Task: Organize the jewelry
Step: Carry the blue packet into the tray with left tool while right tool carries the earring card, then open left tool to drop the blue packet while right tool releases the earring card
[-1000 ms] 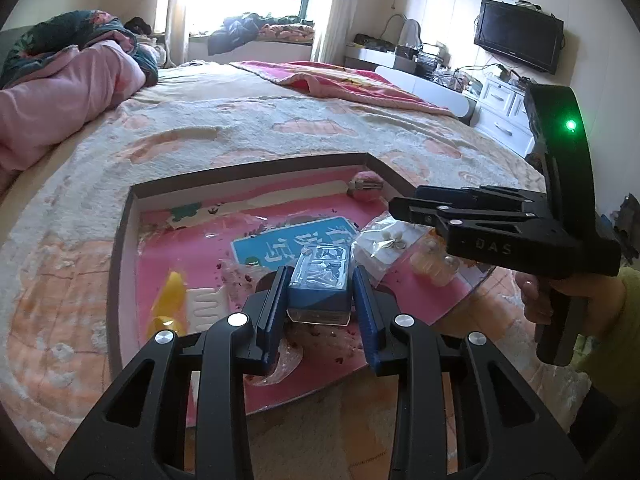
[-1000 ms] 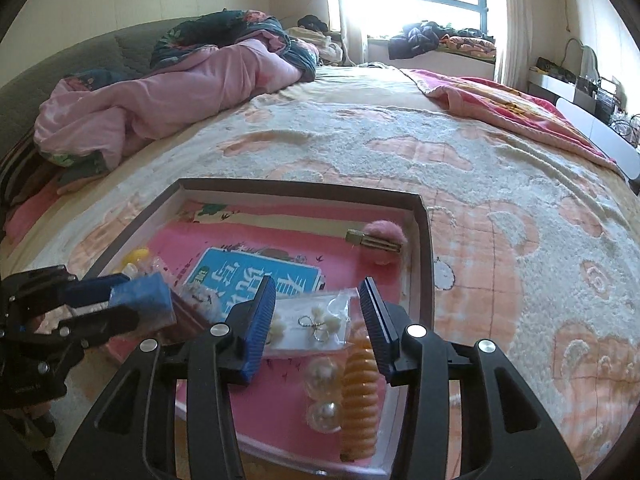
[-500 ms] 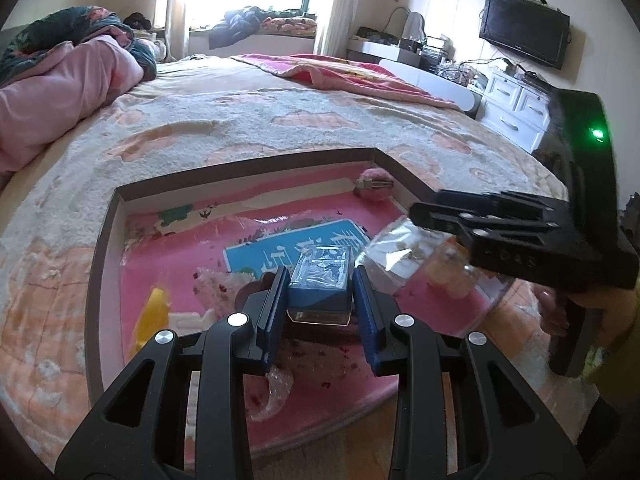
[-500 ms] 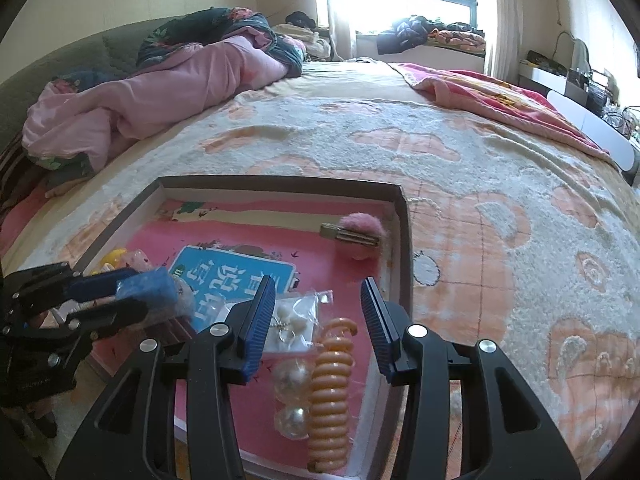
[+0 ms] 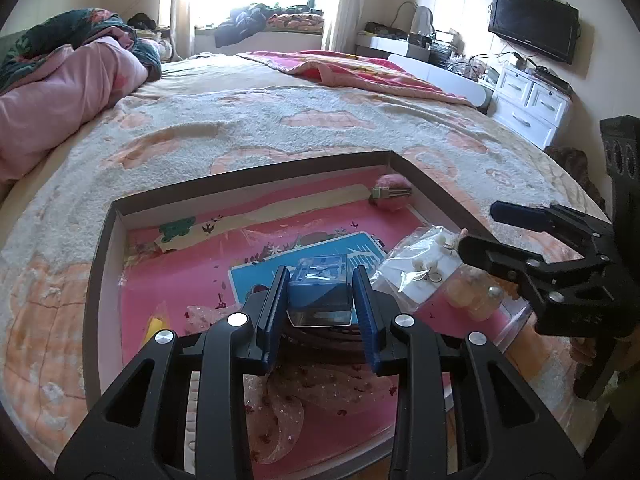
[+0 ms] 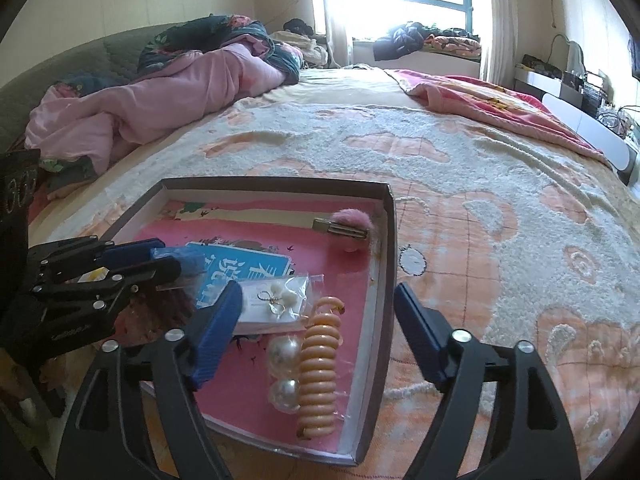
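A shallow tray [image 5: 248,178] with a pink lining lies on the bed. My left gripper [image 5: 320,280] is shut on a small blue clear-topped box [image 5: 320,294] and holds it above the tray's near side. The same box [image 6: 188,260] and left gripper [image 6: 168,256] show at the left of the right wrist view. My right gripper [image 6: 318,292] hovers over the tray's right end with its jaws opening wide and nothing pressed between them. Under it lie a clear bag of earrings [image 6: 276,304], two pearls [image 6: 284,368] and an orange spiral hair tie [image 6: 320,364]. A pink pom-pom clip [image 6: 352,224] rests at the far corner.
A blue printed card [image 5: 260,276], a yellow item [image 5: 154,326] and a sheer glittery pouch [image 5: 320,388] also lie in the tray. A fuzzy peach blanket [image 6: 500,200] covers the bed around it. A pink quilt [image 6: 160,100] is heaped far left, a white dresser [image 5: 528,100] far right.
The right jaws have spread wide and let go of the earring bag, which now lies in the tray. The left gripper, still holding the blue box, has shifted slightly over the tray.
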